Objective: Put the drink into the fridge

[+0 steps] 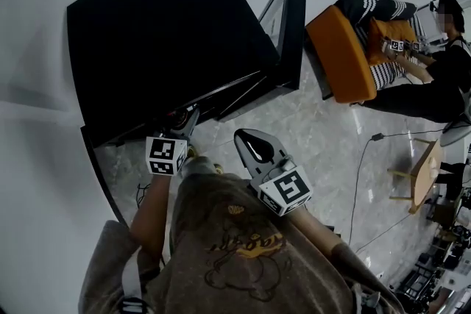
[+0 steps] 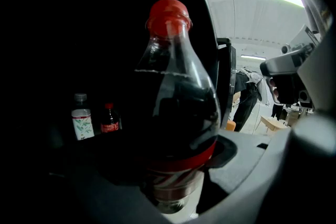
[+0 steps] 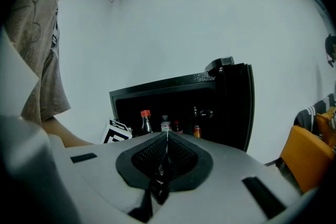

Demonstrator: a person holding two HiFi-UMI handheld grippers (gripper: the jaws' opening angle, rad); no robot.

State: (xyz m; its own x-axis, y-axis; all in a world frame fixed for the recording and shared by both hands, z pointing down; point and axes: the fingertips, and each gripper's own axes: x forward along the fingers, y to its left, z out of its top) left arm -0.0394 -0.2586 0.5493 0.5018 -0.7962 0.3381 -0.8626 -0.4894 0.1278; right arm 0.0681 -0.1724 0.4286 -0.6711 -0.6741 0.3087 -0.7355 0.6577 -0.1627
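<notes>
Drink: cola bottle (image 2: 176,113), upright at the open front of the fridge (image 1: 162,40), apparently not yet set down.
Left gripper (image 1: 185,123): fingers clamped on the bottle's lower body.
Right gripper (image 3: 167,135): fingers closed on nothing, held back on the right.
Risk: the low grip may let the bottle tip. Pushed far left, it could knock the water bottle (image 2: 80,122) and the small red-capped bottle (image 2: 109,120).

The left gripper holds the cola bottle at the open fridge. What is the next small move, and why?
Probably ease the left gripper a little deeper and set the cola bottle down upright. It grips the bottle low, the dark interior of the fridge surrounds it, and two small bottles stand further in, leftward, so keep right of them.
</notes>
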